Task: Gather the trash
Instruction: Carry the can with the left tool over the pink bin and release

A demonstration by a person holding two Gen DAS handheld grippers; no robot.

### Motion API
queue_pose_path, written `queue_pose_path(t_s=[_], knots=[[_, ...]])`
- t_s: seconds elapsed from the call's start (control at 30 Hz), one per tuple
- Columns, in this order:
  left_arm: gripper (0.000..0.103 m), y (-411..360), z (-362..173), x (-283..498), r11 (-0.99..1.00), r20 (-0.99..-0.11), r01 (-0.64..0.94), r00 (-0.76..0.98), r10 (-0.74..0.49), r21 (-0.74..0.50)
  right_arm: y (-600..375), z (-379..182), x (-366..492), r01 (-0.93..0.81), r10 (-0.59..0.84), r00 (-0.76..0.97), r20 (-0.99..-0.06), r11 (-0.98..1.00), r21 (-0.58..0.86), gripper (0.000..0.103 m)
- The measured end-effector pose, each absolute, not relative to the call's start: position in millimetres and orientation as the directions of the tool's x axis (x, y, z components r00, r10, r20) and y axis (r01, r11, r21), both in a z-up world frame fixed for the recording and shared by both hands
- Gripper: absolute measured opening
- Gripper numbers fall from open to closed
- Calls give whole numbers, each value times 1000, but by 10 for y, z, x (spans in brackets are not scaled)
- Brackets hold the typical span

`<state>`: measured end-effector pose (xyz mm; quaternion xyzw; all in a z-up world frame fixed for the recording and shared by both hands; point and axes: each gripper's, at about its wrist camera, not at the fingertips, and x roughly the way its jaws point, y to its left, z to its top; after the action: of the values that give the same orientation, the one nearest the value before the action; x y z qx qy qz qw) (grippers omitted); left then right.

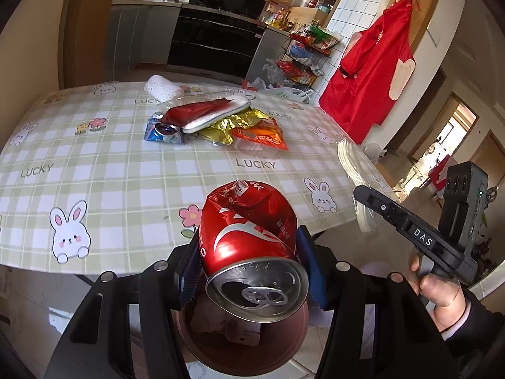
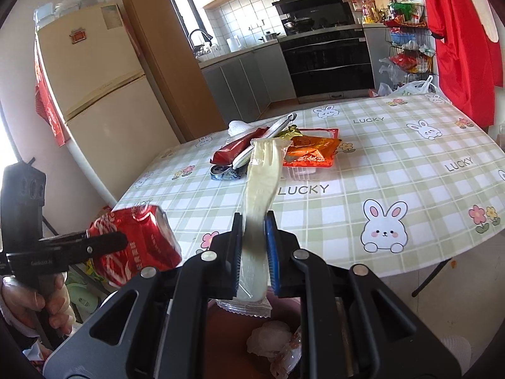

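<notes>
My left gripper (image 1: 249, 259) is shut on a crushed red cola can (image 1: 249, 237) and holds it above a brown bin (image 1: 243, 344) off the table's near edge. The can also shows in the right wrist view (image 2: 139, 246). My right gripper (image 2: 254, 252) is shut on a wrapped plastic fork (image 2: 262, 177), over the same bin (image 2: 233, 334), which holds crumpled wrappers. More trash lies mid-table: a red packet (image 1: 195, 110), a gold wrapper (image 1: 233, 126), an orange packet (image 1: 262, 135) and a flattened blue can (image 1: 162, 132).
The table (image 1: 94, 158) has a green check cloth with rabbits. A white foam net (image 1: 161, 90) lies at its far side. A red apron (image 1: 372, 72) hangs at the right, beside a wire rack (image 1: 303, 60). A fridge (image 2: 94, 88) stands left.
</notes>
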<state>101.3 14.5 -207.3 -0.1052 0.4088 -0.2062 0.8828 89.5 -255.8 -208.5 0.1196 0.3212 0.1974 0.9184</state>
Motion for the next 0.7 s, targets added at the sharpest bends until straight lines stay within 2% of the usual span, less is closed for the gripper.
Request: queue_pose_path(t_s=[0.1,0.33,0.7], knots=[[56,133,-2109,815,884,-680,263,566,-466,-387,-2596,-2019,739,-290,436,724,-535,896,337,18],[56,-45,-2111,510,885,-688,289,556,-466,-366,-2625,-1901,471,-304,433,735,-521,898,318,18],[56,-227,-2058,494,881,-684,333,557,-472,-337,-2625,-1920,408,-311,430,736,-523,901,303,18]])
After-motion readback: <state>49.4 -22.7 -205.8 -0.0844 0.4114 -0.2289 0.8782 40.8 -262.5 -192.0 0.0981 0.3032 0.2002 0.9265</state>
